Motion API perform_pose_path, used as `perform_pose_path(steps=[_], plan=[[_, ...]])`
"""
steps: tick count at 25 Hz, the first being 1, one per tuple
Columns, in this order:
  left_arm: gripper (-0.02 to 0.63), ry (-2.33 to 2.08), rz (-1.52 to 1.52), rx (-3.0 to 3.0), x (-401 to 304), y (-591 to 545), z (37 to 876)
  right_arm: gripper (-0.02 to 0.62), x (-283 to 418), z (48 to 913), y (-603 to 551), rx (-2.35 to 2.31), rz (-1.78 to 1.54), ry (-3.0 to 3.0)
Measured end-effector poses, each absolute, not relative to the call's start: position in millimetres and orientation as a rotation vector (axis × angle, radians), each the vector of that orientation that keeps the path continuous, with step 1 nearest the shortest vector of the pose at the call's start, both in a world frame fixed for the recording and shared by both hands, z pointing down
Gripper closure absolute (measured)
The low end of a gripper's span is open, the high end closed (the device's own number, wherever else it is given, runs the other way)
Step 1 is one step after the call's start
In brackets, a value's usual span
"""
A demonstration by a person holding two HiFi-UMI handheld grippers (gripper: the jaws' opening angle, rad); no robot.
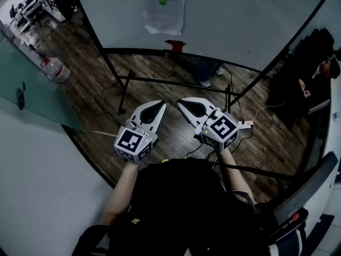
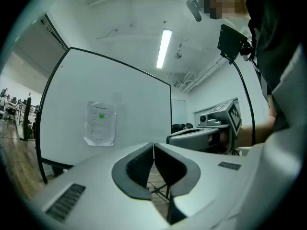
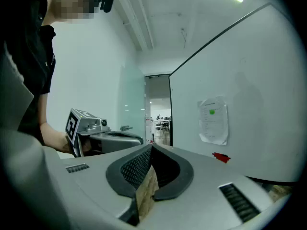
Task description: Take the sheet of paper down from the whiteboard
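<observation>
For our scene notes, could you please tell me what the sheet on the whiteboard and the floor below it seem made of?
The white printed sheet looks like thin matt paper: it is wrinkled with curling edges. The dark brown floor looks like wood or wood-look laminate, slightly glossy: plank seams and grain show.

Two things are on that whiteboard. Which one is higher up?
The sheet of paper with the green dot; the small red thing sits below it, near the bottom edge of the whiteboard.
</observation>
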State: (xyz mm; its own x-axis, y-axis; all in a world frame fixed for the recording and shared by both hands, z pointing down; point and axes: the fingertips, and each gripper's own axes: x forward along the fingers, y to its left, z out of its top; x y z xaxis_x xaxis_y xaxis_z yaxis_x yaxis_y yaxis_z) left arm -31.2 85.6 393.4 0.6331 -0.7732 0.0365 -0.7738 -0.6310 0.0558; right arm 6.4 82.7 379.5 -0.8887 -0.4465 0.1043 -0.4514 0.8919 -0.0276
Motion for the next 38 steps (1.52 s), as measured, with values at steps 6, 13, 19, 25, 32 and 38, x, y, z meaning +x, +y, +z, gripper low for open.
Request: perform_pose_path(steps=[6,13,19,25,32,38], plan=[[0.58,-1.323,-0.013,2.774,-36,90,388,0.597,4,374,87,0.723,0.086,-2.998],[0.581,-1.306,-0.03,2.761,-38,99,393,0.597,4,377,97,0.733,0.088,-2.999],[0.58,-1.29,-0.068,2.76,-37,103,389,0.597,3,375,102,0.741,0.052,-2.979],[0.58,-1.263,-0.051,2.79,-38,108,389,0.597,-1,376,107,0.745,0.025,-2.967],[0.58,-1.255,-0.038,2.769,-45,115,398,0.597,-4,383,115,0.764,0.041,-2.954],[0.581,-1.27,-0.016,2.748,-46,113,407,0.597,-1,392,115,0.765,0.067,-2.94]])
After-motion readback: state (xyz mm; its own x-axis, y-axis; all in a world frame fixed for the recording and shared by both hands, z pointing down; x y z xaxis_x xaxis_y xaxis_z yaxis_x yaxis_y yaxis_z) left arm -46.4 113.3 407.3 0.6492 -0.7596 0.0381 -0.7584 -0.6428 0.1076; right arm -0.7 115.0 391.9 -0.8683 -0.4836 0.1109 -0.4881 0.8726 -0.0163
